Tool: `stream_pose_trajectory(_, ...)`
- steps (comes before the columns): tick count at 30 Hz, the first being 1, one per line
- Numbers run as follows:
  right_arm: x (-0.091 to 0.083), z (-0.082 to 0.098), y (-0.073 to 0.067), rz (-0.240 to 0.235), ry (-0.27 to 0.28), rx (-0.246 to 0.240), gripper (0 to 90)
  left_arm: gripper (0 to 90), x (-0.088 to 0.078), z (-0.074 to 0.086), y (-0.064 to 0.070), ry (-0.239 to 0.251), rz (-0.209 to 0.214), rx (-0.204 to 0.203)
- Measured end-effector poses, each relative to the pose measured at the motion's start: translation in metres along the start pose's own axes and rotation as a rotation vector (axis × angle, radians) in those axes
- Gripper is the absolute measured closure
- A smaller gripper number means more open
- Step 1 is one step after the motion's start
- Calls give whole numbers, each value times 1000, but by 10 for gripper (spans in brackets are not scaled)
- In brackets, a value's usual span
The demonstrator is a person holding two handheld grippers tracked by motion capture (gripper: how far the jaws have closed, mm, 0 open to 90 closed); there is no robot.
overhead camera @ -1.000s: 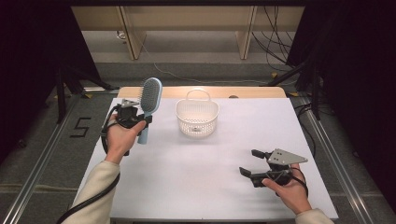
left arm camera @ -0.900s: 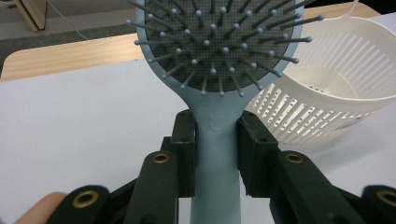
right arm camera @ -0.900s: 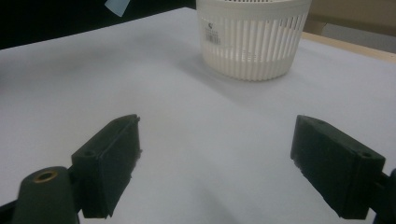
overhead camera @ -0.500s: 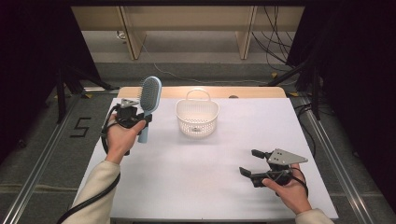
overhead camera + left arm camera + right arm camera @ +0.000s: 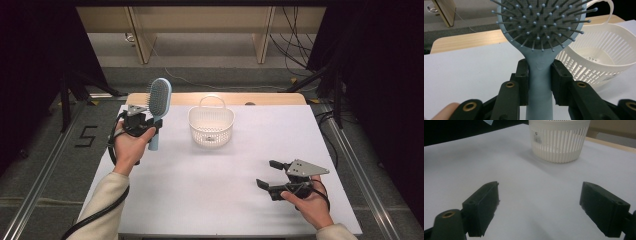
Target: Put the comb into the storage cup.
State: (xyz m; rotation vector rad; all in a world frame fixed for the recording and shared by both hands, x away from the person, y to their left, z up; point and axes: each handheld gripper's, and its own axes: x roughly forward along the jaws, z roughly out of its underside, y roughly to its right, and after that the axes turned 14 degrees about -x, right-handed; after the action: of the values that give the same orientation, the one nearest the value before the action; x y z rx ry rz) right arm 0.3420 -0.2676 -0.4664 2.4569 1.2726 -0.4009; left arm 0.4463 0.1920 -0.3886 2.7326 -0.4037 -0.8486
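A light blue hairbrush (image 5: 159,105) stands upright above the table's left side, bristles turned away from the basket. My left gripper (image 5: 150,128) is shut on its handle (image 5: 539,82); both pads press the handle just below the bristled head (image 5: 541,22). A white slatted basket (image 5: 211,126) with a hoop handle sits at the middle back of the white table (image 5: 210,200); it looks empty. My right gripper (image 5: 269,174) rests low near the front right, jaws wide open with nothing between them, pointing toward the basket (image 5: 559,140).
A wooden strip (image 5: 270,98) runs along the table's far edge. Wooden furniture legs and cables stand on the floor behind. A metal rail (image 5: 350,160) flanks the table's right side, and a "5" mark (image 5: 86,136) is on the floor at left.
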Motion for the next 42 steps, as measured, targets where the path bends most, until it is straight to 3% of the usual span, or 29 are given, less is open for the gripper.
stream_pose_trajectory(25, 0, 0, 0, 0, 3, 0, 164, 700, -5, -1, 5, 142, 39, 39)
stream_pose_trajectory(42, 0, 0, 0, -1, -2, 2, 164, 699, -5, -4, 8, 182, 86, 61)
